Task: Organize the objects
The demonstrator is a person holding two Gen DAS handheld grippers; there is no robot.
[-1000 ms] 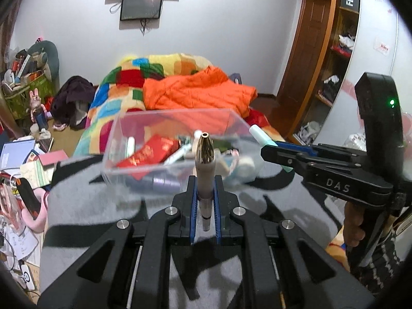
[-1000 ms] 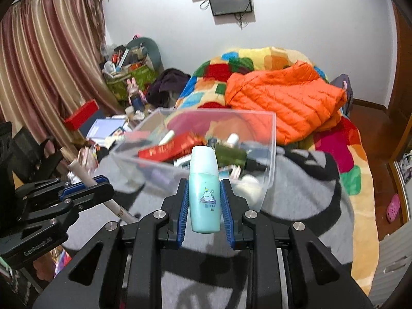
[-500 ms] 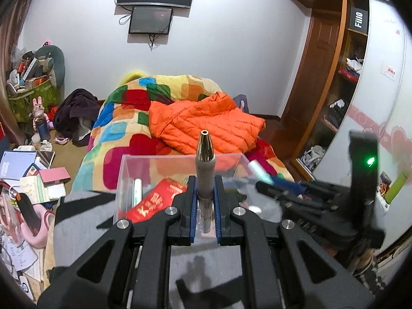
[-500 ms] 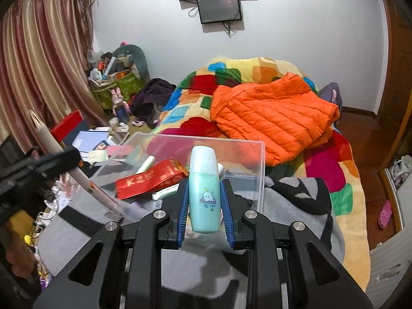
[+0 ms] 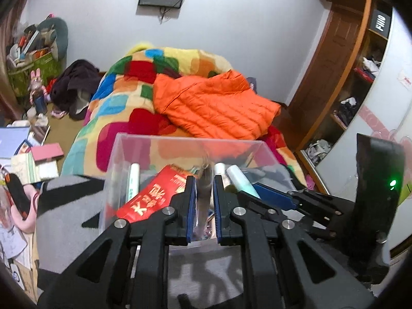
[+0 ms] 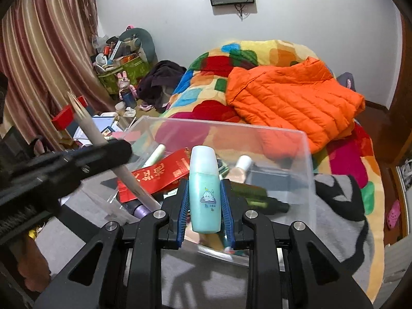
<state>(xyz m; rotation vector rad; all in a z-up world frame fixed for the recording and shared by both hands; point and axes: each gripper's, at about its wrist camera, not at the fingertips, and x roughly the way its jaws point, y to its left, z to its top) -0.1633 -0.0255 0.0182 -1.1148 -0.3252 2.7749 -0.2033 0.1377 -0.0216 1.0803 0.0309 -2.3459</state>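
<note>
I've moved both grippers over the clear plastic bin (image 6: 306, 180) on the bed: left gripper (image 5: 203, 198) jaws clamp a slim beige pen-like tube (image 6: 103, 144), right gripper (image 6: 204, 200) jaws clamp the teal bottle (image 6: 204, 190); drop next.

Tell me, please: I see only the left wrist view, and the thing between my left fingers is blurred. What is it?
Observer: The left gripper holds a long pale tube with a pointed tip. It is slanted, and its lower end is over the clear bin.
Operator: And the right gripper? I see only a pale green end.
Observer: The right gripper holds a teal bottle upright, with a small cartoon on its label.
Operator: Is anything hidden behind it in the bin?
Observer: Yes, a dark green bottle lies on its side, just right of the teal bottle.
</note>
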